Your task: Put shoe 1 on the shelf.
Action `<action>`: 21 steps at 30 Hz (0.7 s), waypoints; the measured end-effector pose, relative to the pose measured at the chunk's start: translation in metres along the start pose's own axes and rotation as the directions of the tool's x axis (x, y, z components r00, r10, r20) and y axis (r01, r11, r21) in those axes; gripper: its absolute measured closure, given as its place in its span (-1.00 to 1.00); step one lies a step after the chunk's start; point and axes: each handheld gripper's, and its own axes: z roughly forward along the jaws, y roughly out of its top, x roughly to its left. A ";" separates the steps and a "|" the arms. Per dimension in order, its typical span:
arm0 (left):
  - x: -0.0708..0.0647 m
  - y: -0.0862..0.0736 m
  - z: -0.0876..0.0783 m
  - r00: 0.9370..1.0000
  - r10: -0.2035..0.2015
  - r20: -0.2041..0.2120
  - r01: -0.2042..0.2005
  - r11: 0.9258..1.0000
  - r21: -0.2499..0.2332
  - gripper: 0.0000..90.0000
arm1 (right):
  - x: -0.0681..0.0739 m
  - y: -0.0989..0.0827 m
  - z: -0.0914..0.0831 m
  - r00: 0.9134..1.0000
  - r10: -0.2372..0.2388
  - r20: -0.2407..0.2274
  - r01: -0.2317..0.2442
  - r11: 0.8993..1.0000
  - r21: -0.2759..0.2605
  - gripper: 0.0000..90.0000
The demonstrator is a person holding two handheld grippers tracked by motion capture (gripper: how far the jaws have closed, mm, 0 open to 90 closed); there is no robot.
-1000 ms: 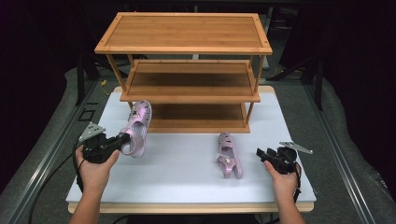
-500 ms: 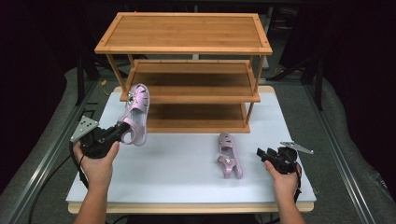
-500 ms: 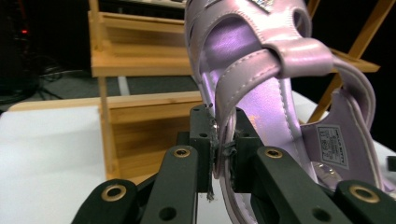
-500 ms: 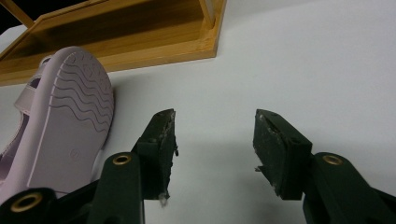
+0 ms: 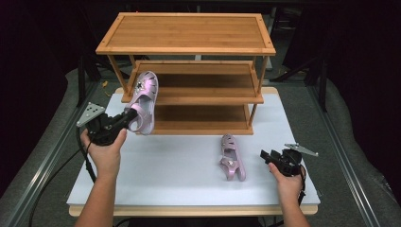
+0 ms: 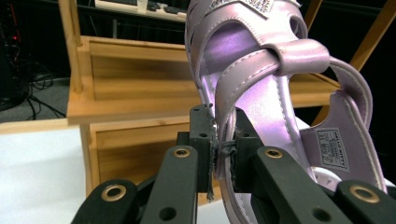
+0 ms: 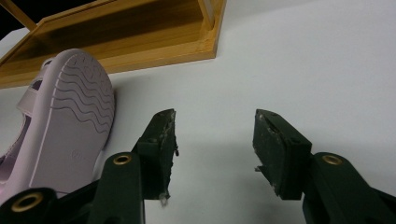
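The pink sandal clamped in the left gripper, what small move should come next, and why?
Probably carry the pink strappy sandal forward onto the wooden rack's middle shelf: the left gripper holds it lifted at that shelf's front edge.

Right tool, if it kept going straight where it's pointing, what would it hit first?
Probably the bare white tabletop ahead of the open right tool; the sandal on the table lies off to one side, and the rack sits farther on.

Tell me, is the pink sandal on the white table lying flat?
No, the pink sandal is tipped: its wavy sole faces sideways toward the open right gripper.
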 end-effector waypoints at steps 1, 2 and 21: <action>0.000 0.002 0.003 1.000 -0.003 0.001 0.003 1.000 0.002 0.84 | 0.000 0.000 -0.001 1.000 0.001 0.001 -0.001 1.000 0.010 0.08; -0.001 0.003 0.006 1.000 -0.004 -0.004 0.004 1.000 0.003 0.84 | -0.001 0.000 -0.001 1.000 0.002 0.001 -0.002 1.000 0.007 0.08; -0.005 0.039 0.068 0.997 -0.058 -0.051 0.058 0.998 0.016 0.84 | -0.004 0.001 -0.002 1.000 0.025 -0.015 -0.025 1.000 -0.012 0.08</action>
